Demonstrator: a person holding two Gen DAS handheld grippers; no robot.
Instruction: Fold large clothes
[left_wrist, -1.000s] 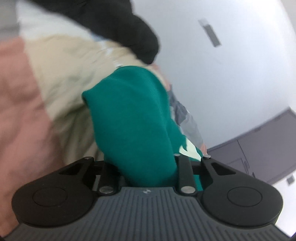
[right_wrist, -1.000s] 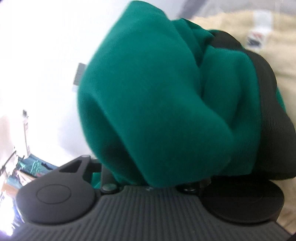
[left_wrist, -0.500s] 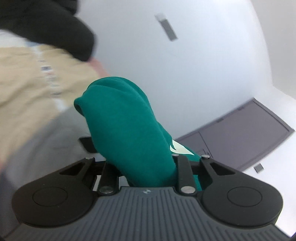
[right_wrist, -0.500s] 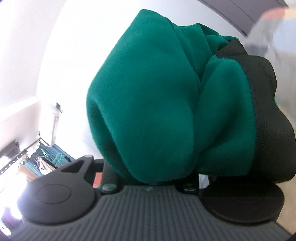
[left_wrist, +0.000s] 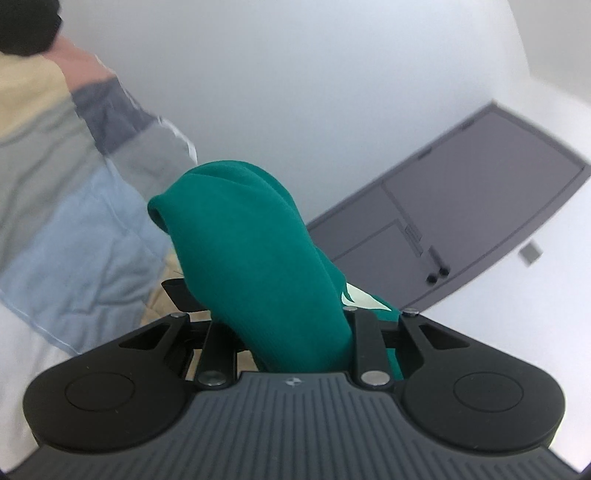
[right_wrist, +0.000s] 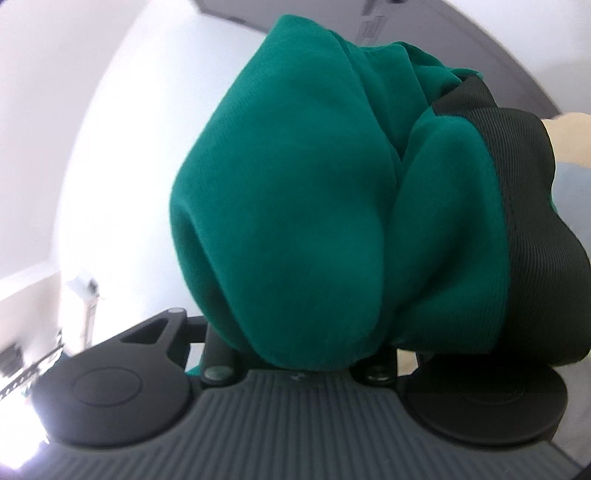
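A green sweatshirt (left_wrist: 255, 258) with a white print is bunched up between the jaws of my left gripper (left_wrist: 266, 299), which is shut on it. In the right wrist view the same green sweatshirt (right_wrist: 295, 206), with its black ribbed hem (right_wrist: 532, 229), fills most of the picture. My right gripper (right_wrist: 303, 336) is shut on that thick fold. The cloth hides both grippers' fingertips, and it hangs lifted off any surface.
A patchwork quilt (left_wrist: 74, 229) in blue, grey and beige lies at the left, with a black garment (left_wrist: 26, 26) at the top corner. A white wall and a grey door (left_wrist: 465, 206) stand ahead. A clothes rack (right_wrist: 33, 373) shows far left.
Both grippers have risen and swung sideways with the green sweatshirt still gripped. The views have left the quilt and now face the white wall and grey door.
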